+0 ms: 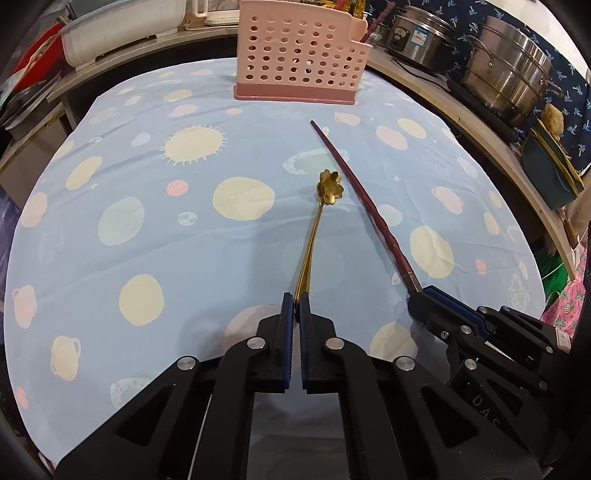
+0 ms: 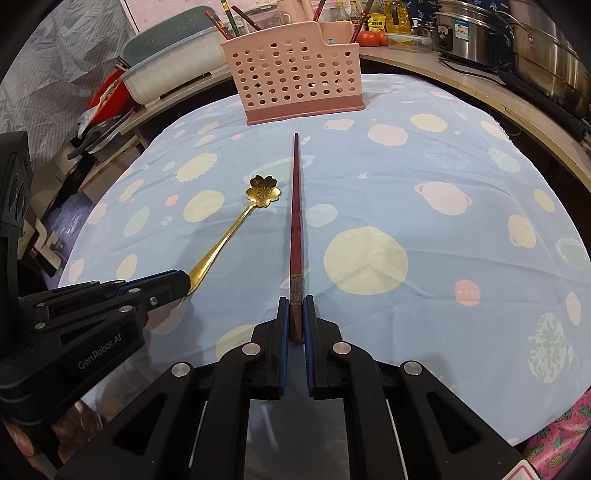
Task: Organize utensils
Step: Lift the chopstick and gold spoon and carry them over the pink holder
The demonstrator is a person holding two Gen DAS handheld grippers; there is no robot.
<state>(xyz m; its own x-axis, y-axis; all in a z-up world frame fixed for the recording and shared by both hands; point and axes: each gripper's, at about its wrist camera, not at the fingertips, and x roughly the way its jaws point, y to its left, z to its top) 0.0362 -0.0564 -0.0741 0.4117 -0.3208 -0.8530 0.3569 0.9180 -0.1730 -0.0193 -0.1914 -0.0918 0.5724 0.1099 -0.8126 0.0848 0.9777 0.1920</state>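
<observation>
My left gripper (image 1: 296,301) is shut on the handle of a gold spoon (image 1: 320,214) with a flower-shaped bowl, which points away over the table. It also shows in the right wrist view (image 2: 236,225), with the left gripper (image 2: 181,282) at the left. My right gripper (image 2: 296,306) is shut on the thick end of a dark red chopstick (image 2: 296,206) that points toward the pink perforated utensil basket (image 2: 295,74). In the left wrist view the right gripper (image 1: 419,295) holds the chopstick (image 1: 354,184), and the basket (image 1: 299,55) stands at the far edge.
The table wears a light blue cloth (image 1: 147,221) with planet prints. Several chopsticks stand in the basket's back compartments (image 2: 229,22). Steel pots (image 1: 509,74) sit on the counter at the right. A grey-white tub (image 2: 173,70) sits behind left.
</observation>
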